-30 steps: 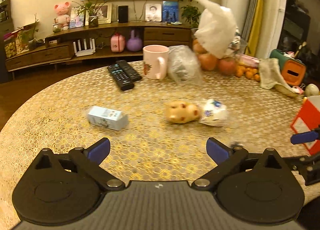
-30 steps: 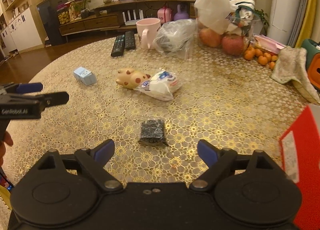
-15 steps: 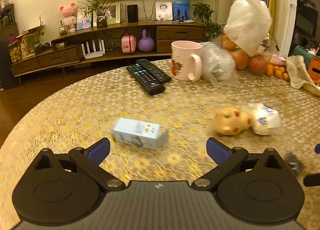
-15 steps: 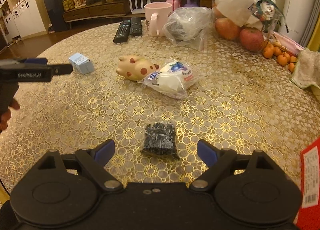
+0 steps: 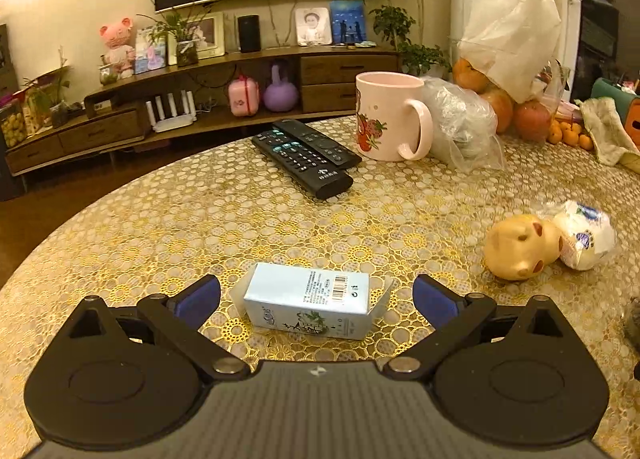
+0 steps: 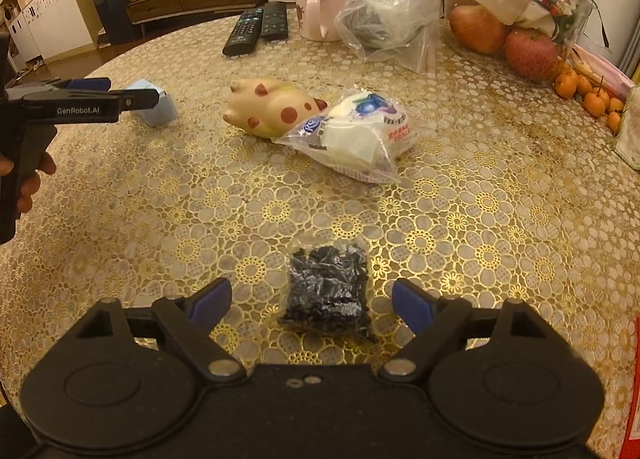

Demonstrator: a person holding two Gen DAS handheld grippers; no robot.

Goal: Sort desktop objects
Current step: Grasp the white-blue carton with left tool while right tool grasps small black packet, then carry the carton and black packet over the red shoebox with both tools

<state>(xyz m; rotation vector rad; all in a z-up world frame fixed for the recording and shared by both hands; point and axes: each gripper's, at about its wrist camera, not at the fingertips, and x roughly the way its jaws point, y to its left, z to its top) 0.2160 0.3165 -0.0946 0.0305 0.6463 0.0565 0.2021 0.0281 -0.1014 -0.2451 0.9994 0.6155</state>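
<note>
Sorting appears barely begun; nothing is lifted. The left gripper (image 5: 316, 297) stands with fingers wide apart, flanking the pale blue carton (image 5: 308, 301), which lies flat on the worktop (image 5: 200, 219), not yet gripped. The right gripper (image 6: 311, 301) is likewise spread, bracketing the small black packet (image 6: 326, 291). The pig toy (image 6: 270, 109) and white wrapped pack (image 6: 360, 135), touching each other, remain unsorted mid-worktop.

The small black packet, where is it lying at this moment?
In the right wrist view the small black packet lies on the table, between the open right claw's fingers, nearer the camera than the white bagged item.
</note>
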